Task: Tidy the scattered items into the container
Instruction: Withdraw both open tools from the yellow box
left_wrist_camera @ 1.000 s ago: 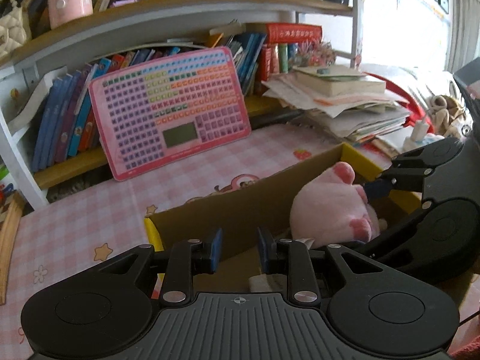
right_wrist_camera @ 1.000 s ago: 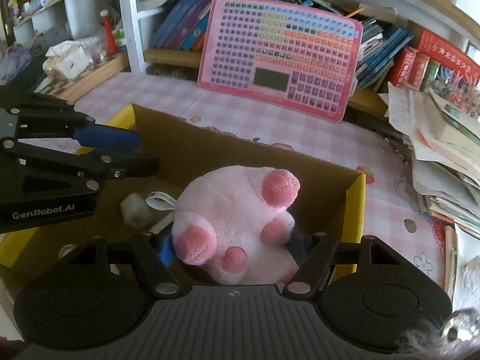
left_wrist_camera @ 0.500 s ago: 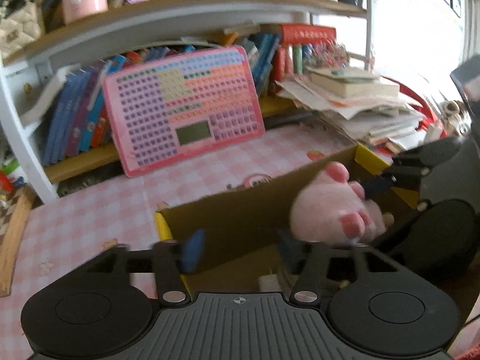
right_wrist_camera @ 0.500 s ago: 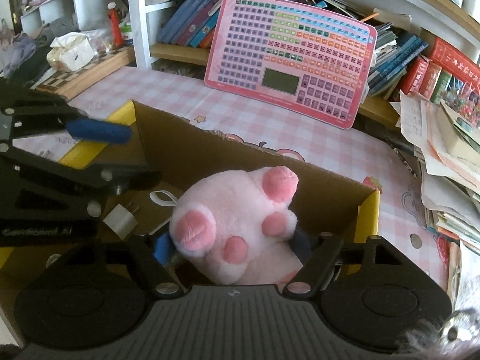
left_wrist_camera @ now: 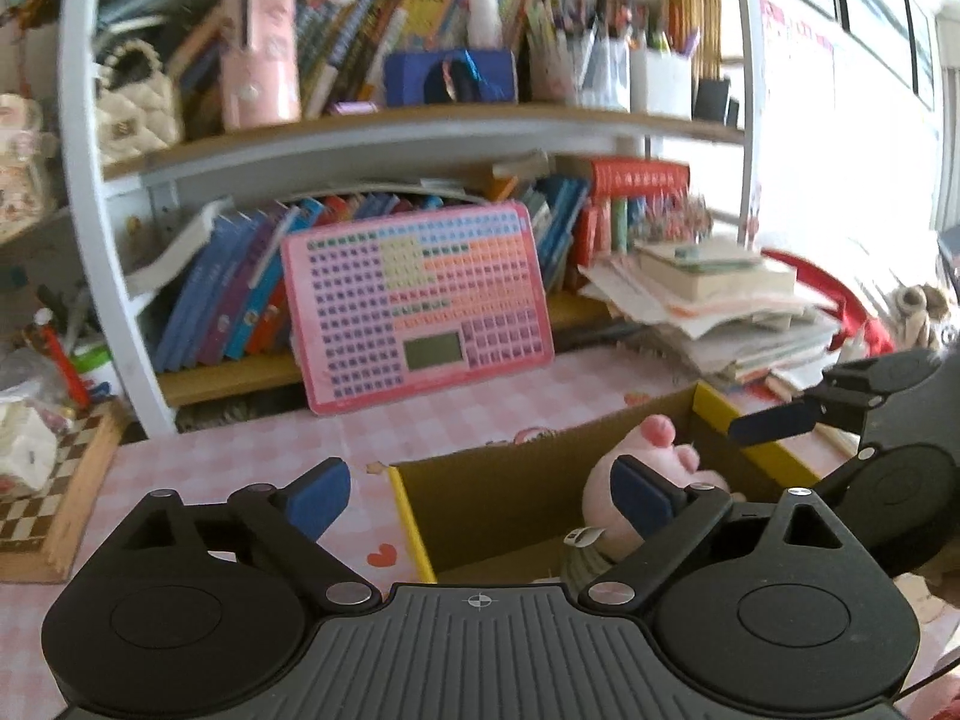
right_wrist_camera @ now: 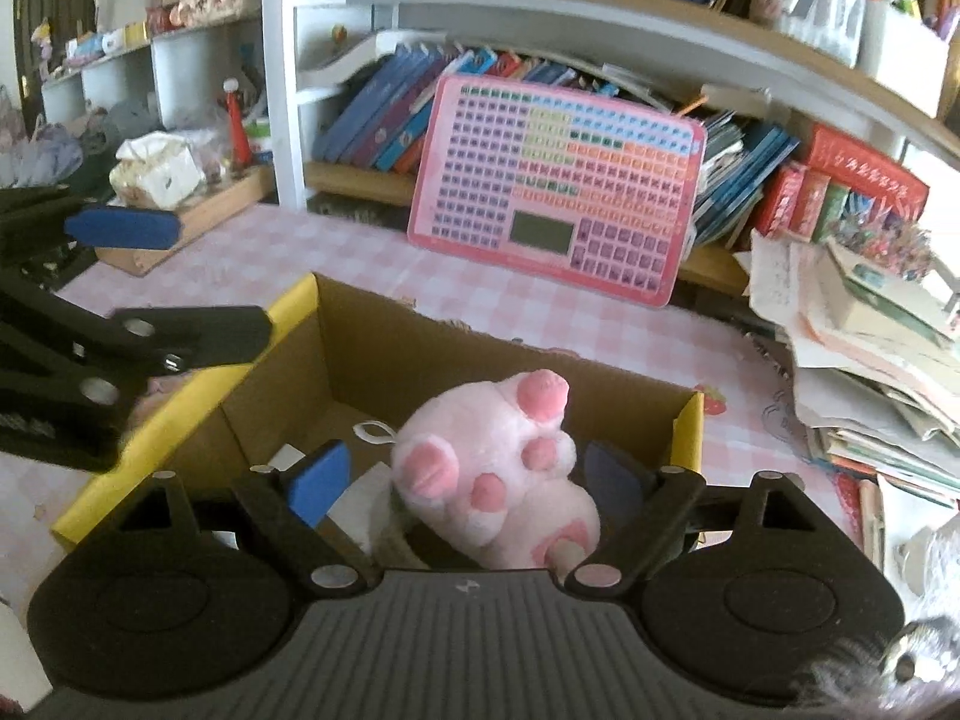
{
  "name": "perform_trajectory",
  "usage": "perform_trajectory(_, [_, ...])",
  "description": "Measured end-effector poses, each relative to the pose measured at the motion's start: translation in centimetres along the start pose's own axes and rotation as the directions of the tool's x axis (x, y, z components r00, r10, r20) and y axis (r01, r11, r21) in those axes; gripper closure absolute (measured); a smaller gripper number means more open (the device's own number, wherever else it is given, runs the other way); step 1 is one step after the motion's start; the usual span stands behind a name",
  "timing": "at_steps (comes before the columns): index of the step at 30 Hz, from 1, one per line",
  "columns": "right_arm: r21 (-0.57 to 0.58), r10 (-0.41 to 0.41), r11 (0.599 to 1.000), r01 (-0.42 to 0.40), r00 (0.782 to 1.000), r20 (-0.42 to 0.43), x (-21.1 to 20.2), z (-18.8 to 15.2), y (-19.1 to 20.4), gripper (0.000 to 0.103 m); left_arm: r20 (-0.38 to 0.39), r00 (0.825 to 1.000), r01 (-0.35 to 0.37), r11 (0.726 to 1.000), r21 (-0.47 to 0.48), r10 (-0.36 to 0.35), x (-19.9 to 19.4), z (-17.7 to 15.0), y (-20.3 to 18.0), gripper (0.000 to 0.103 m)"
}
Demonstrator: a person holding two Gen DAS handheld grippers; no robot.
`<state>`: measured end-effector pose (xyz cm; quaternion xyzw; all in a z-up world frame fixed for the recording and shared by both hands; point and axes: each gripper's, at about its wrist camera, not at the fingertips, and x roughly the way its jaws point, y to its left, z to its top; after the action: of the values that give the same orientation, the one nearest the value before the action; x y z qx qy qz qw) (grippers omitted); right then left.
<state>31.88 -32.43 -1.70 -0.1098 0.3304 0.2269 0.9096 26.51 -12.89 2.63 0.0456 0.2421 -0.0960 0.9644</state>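
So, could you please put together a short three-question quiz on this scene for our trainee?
1. True or false: the pink plush toy lies inside the cardboard box.
2. What leans against the bookshelf behind the box?
A. a pink keyboard toy
B. a green backpack
C. a framed mirror
3. Is the right gripper clamped on the plush toy?

Key:
1. True.
2. A.
3. No; its jaws have just been opening, and the toy sits between them, unpressed.

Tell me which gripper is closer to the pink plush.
Right. The right gripper straddles the plush inside the box, jaws open, pads off it. The left gripper hangs open over the box's left edge, beside the plush.
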Motion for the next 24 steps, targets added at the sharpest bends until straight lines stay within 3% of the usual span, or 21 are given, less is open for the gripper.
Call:
perform_trajectory(11, [0.076,-0.095,0.993,0.090,0.994,0.061,-5.3,-1.3,3.4,0.017,0.041,0.999,0.015,0.999,-0.039,-0.014,-6.8,-2.4,2.6,0.006])
perform_trajectory(24, [0.198,-0.219,0.960,0.200,0.972,0.079,-10.8,-4.9,8.9,0.017,0.002,0.999,0.041,0.998,-0.043,-0.041,-13.5,-6.9,5.6,0.006])
